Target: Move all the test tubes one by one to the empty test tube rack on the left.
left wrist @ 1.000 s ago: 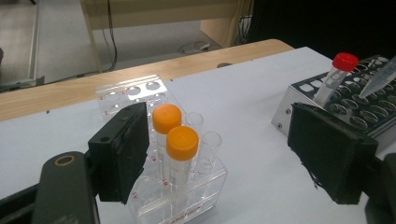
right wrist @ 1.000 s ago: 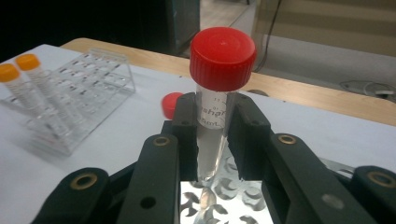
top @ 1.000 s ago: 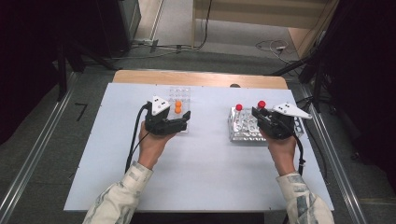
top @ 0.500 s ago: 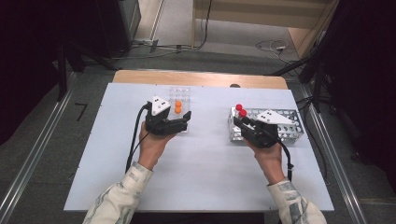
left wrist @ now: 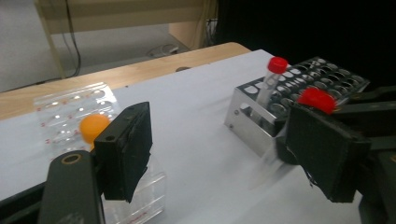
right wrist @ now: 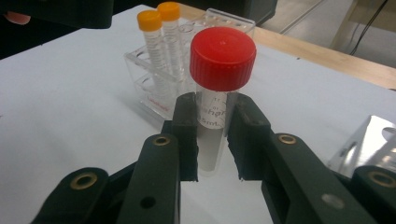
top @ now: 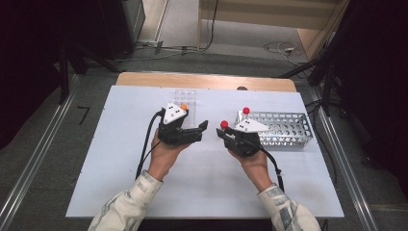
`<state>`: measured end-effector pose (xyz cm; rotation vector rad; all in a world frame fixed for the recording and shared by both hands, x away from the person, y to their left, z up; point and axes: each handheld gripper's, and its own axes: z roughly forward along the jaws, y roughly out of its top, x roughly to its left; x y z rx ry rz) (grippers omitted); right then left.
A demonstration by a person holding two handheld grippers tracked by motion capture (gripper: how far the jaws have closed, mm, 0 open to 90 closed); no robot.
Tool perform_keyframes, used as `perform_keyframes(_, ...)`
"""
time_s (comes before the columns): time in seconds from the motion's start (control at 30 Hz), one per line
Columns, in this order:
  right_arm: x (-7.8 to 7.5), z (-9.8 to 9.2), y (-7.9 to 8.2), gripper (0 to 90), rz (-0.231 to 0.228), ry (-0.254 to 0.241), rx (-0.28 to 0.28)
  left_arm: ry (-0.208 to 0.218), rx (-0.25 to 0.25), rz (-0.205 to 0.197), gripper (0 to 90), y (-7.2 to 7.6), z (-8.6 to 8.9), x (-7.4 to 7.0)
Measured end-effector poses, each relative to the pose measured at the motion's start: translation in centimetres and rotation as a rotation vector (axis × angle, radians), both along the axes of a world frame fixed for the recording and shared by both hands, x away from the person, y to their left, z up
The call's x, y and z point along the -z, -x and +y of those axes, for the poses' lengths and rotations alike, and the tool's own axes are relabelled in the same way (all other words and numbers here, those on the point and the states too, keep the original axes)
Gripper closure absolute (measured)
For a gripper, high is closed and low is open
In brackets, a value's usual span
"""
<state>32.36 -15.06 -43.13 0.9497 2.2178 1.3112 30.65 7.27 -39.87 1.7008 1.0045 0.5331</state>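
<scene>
My right gripper (top: 224, 133) (right wrist: 212, 119) is shut on a clear red-capped tube (right wrist: 222, 58) (top: 223, 124), held upright above the white table between the two racks. A second red-capped tube (top: 246, 110) (left wrist: 276, 65) stands in the metal rack (top: 284, 127) at its left end. Two orange-capped tubes (right wrist: 150, 21) stand in the clear plastic rack (right wrist: 154, 95) (top: 186, 97). My left gripper (top: 201, 131) (left wrist: 219, 140) rests beside the clear rack, pointing at the right gripper. Its jaws have just closed a little and stand open with nothing between them.
The white table (top: 207, 192) has bare room in front of both hands and at the left. A wooden edge (top: 202, 81) runs along its far side. Both cables trail back along the forearms.
My right gripper has carried the red-capped tube leftward and a little down, from over the metal rack to the gap between the racks. The left hand has stayed put.
</scene>
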Motion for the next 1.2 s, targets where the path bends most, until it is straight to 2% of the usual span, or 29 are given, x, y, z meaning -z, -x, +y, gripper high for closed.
perform_keyframes(0.27,0.9,1.8,0.1,70.8,0.015,0.019,-0.034,-0.019,0.083,0.007,30.7,0.5,-1.5,0.3)
perform_keyframes(0.4,1.0,2.6,0.3,70.8,0.016,0.023,-0.052,-0.029,0.102,0.012,38.2,0.4,-1.8,0.6)
perform_keyframes(0.5,0.9,3.0,0.5,70.8,0.015,0.018,-0.062,-0.061,0.101,0.002,45.2,0.4,-2.0,0.8)
perform_keyframes(0.8,0.8,3.4,0.7,70.7,0.009,0.024,-0.072,-0.092,0.138,-0.01,65.9,0.5,-2.2,1.1)
perform_keyframes(1.0,0.8,3.3,0.8,70.5,0.011,0.026,-0.07,-0.095,0.146,-0.009,69.1,0.5,-2.2,1.2)
perform_keyframes(1.2,0.6,3.1,0.9,55.4,0.007,0.023,-0.09,-0.083,0.136,-0.014,69.5,0.5,-1.9,1.0)
